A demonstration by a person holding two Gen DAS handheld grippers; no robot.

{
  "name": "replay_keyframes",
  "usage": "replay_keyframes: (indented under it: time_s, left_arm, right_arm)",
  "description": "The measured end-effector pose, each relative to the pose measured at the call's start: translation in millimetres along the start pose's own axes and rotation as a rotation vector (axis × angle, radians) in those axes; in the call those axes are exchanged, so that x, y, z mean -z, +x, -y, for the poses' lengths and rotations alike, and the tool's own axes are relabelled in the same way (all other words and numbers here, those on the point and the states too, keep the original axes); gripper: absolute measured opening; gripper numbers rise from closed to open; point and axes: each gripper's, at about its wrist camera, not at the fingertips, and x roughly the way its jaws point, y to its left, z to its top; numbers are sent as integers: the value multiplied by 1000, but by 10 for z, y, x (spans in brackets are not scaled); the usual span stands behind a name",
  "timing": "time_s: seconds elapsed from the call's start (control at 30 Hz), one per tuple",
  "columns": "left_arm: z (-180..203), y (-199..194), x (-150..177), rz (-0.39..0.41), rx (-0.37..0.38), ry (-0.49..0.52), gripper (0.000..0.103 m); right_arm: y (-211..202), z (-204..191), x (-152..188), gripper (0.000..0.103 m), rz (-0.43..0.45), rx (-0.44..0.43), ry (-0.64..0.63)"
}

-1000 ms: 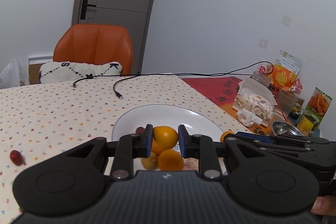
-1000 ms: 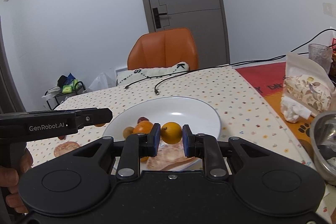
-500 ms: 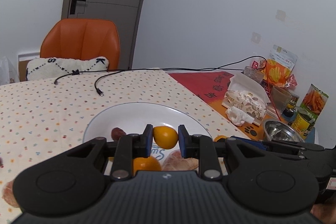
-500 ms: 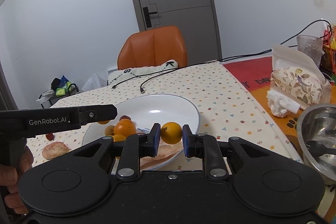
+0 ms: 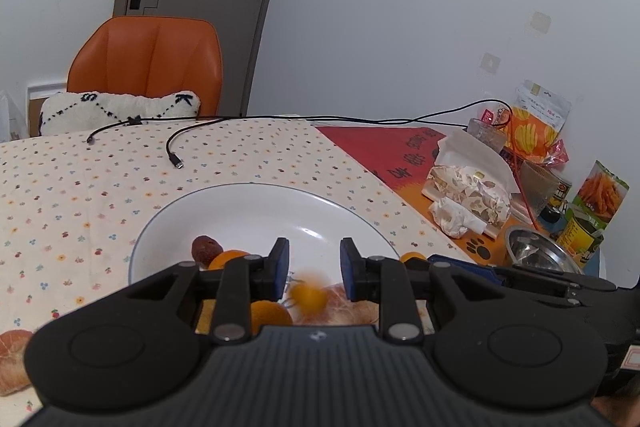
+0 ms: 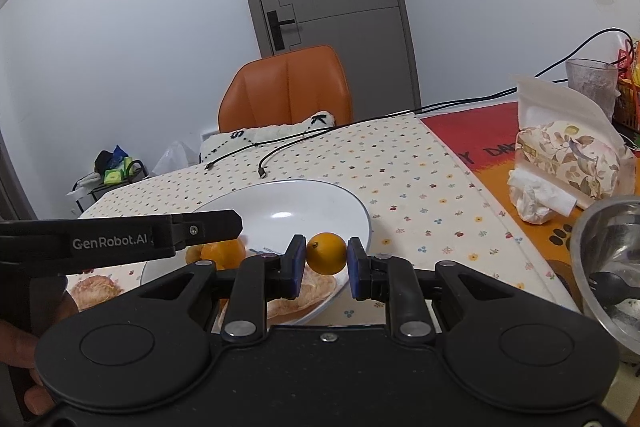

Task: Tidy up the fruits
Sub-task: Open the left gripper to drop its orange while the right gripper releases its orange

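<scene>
A white plate [image 5: 248,203] sits on the dotted tablecloth, holding two oranges [image 5: 270,313], a dark red date [image 5: 206,247] and a pale peeled fruit [image 5: 354,307]. Just above the plate's near side, my left gripper [image 5: 314,259] is open. A blurred small orange [image 5: 308,298] is below its fingertips, touching neither pad. My right gripper [image 6: 326,259] is shut on another small orange [image 6: 326,253] over the plate's [image 6: 288,199] near right rim. A finger [image 6: 208,227] of the left gripper crosses the right wrist view at left.
A peeled fruit [image 6: 96,287] lies on the cloth left of the plate. To the right stand a steel bowl [image 6: 608,259], a tissue pack [image 5: 472,187], a can and snack bags. Black cables [image 5: 172,147] trail behind the plate, before an orange chair [image 5: 148,59].
The left gripper carried its orange over the plate and let go; the orange is now dropping, blurred, below the fingers. The right gripper still holds its orange and has shifted slightly right.
</scene>
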Motion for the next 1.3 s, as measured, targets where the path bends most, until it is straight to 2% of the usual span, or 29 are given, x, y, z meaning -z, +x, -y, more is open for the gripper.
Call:
replay_keyframes:
  time_s: [0.23, 0.5, 0.57, 0.63, 0.73, 1.03, 1.3]
  left_arm:
    - [-103, -36, -21, -8, 11, -31, 28]
    - [-250, -170, -42, 5, -36, -50, 30]
    - [-286, -200, -49, 3, -50, -50, 38]
    - [-327, -219, -57, -3, -66, -57, 61]
    - [-387, -266, -53, -1, -78, -65, 82]
    - [-531, -393, 19, 6, -113, -94, 85]
    - [-695, -574, 66, 21, -139, -127, 86]
  right_arm:
    - [87, -55, -4, 21, -8, -14, -8]
    - [193, -97, -61, 21, -10, -31, -8]
    - [224, -118, -77, 21, -10, -38, -9]
    - [256, -134, -88, 22, -9, -45, -6]
    - [274, -153, -88, 28, -9, -49, 4]
    - [209, -218, -9, 50, -13, -62, 18]
    - [152, -338, 72, 59, -26, -80, 28]
